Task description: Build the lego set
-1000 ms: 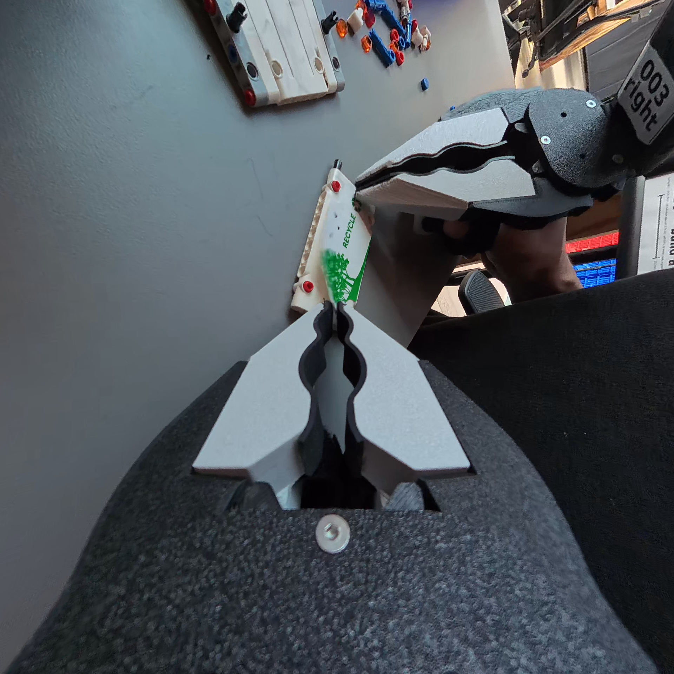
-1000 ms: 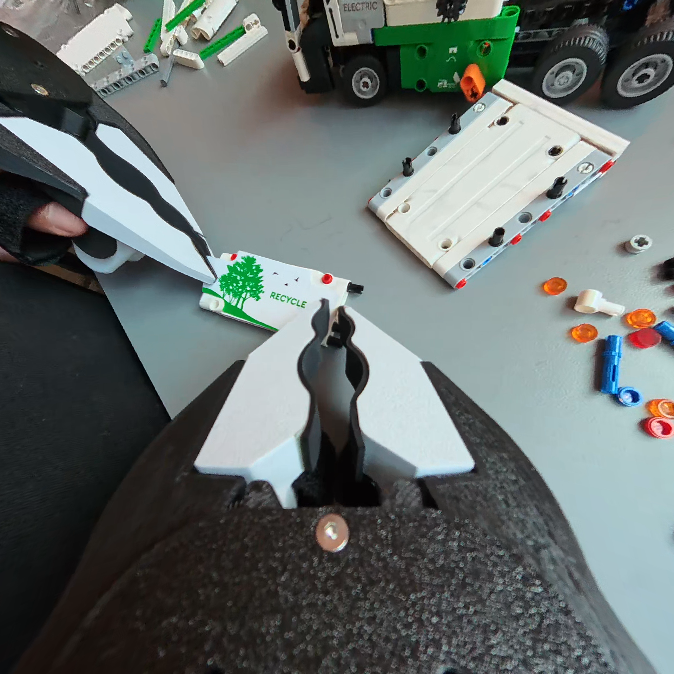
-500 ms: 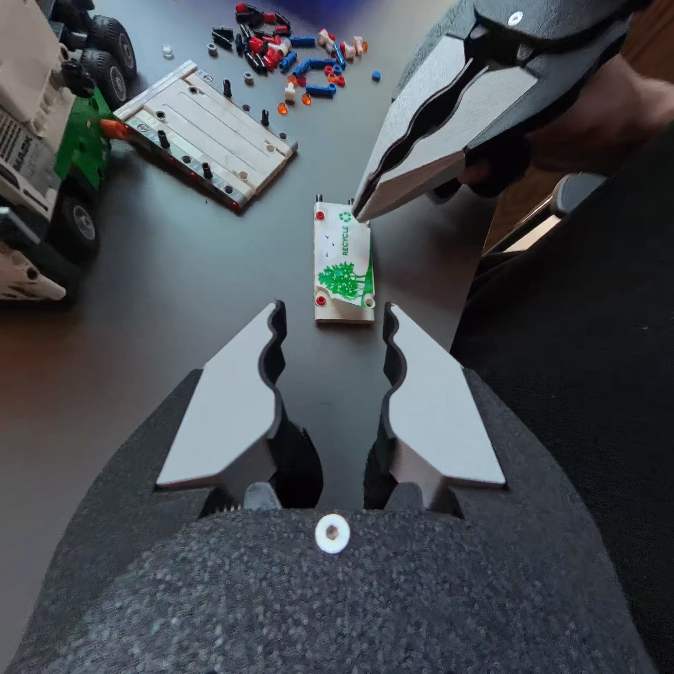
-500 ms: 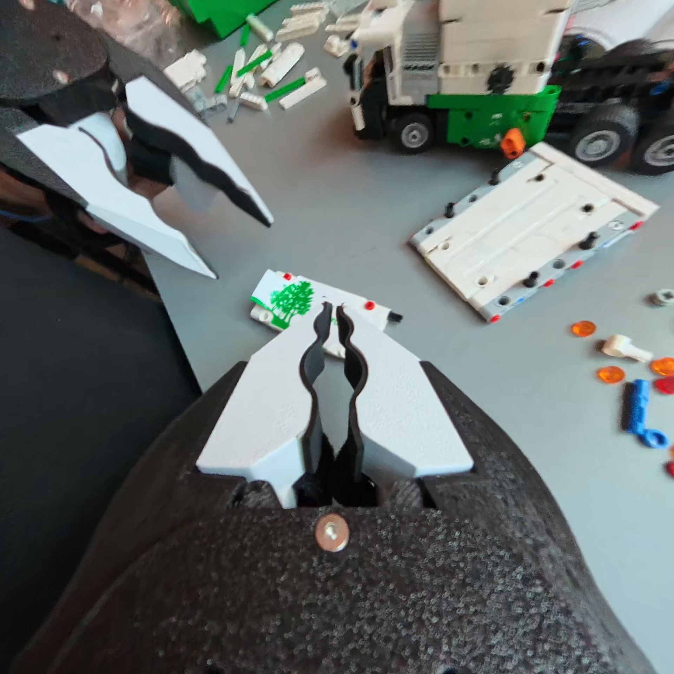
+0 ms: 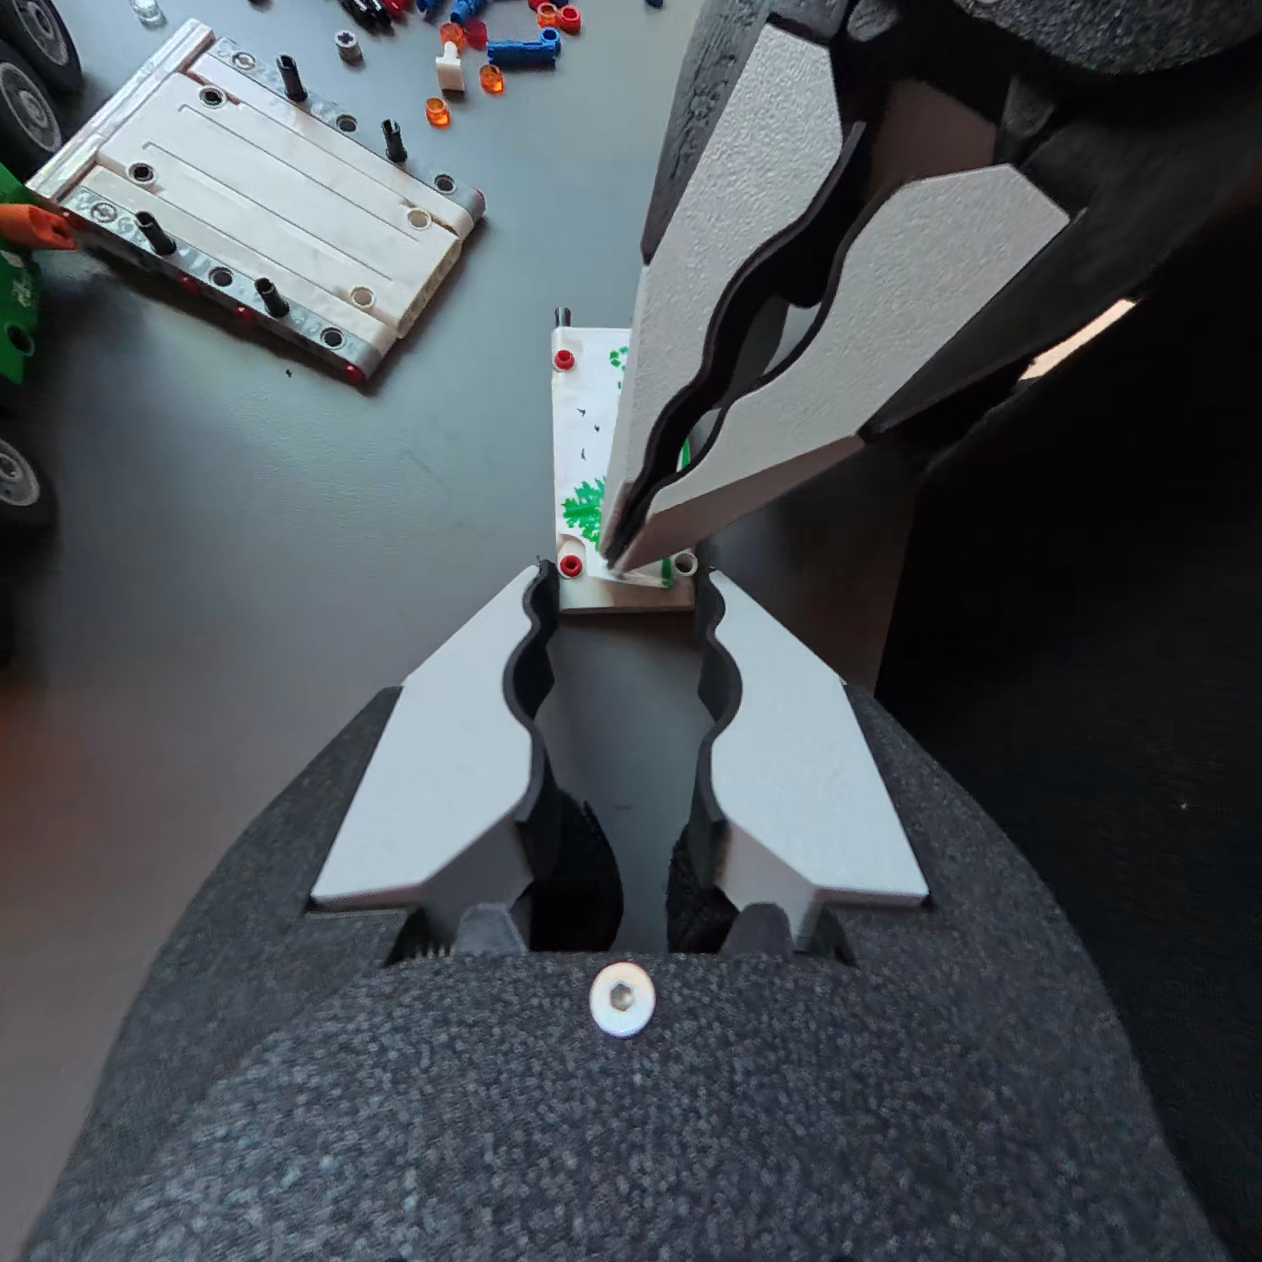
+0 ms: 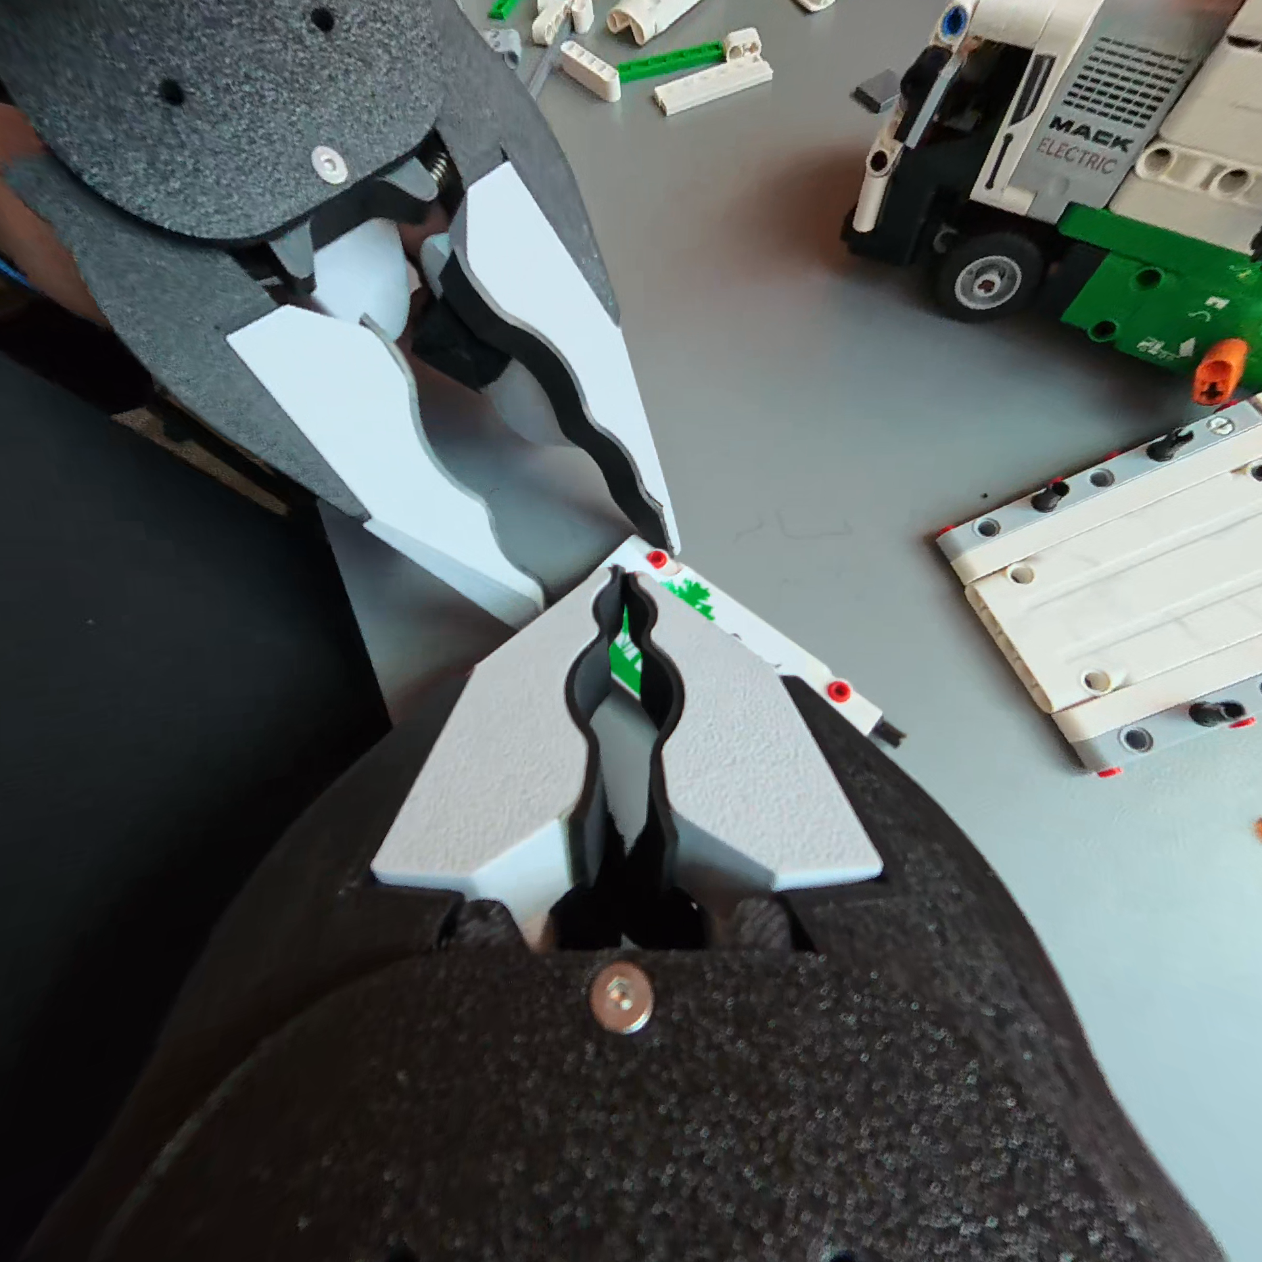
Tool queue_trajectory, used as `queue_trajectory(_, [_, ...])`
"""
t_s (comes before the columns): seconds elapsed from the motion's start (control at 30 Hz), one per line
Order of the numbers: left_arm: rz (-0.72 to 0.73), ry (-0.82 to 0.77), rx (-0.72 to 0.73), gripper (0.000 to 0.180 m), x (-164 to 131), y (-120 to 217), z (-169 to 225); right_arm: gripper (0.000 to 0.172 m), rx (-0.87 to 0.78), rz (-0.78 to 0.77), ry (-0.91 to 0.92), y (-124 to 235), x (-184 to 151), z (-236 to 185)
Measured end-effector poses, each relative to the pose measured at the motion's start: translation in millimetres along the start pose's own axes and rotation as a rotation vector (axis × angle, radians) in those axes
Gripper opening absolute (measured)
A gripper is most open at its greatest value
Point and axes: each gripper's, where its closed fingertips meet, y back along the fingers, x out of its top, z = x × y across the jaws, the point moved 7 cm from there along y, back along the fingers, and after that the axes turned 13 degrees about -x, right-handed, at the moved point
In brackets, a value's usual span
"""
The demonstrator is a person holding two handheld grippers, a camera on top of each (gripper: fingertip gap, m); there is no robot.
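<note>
Two grippers meet at a white panel (image 5: 589, 437): the left gripper (image 5: 625, 587) wide apart beside its end, the right gripper (image 6: 623, 580) pinched together on its sticker's edge.

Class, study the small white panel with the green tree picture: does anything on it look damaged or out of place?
Yes. On the white panel the tree sticker is lifting at its near edge, where the shut right gripper pinches it. The open left gripper flanks the panel's end.

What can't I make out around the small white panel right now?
- Left wrist view: whether the shut right claw grips the sticker or only presses it; its tips cover the spot.
- Both views: whether the left claw pads press the small white panel; neither gap nor contact is clear.
- Right wrist view: toy truck cut off by the frame edge.
</note>
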Motion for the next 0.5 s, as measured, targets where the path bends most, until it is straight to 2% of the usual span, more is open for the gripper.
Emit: queue_trajectory(0.5, [0.02, -0.032, -0.023, 0.038, -1.7, -1.4, 0.8, 0.0, 0.034, -0.041, 0.057, -3.6, 4.7, -6.5])
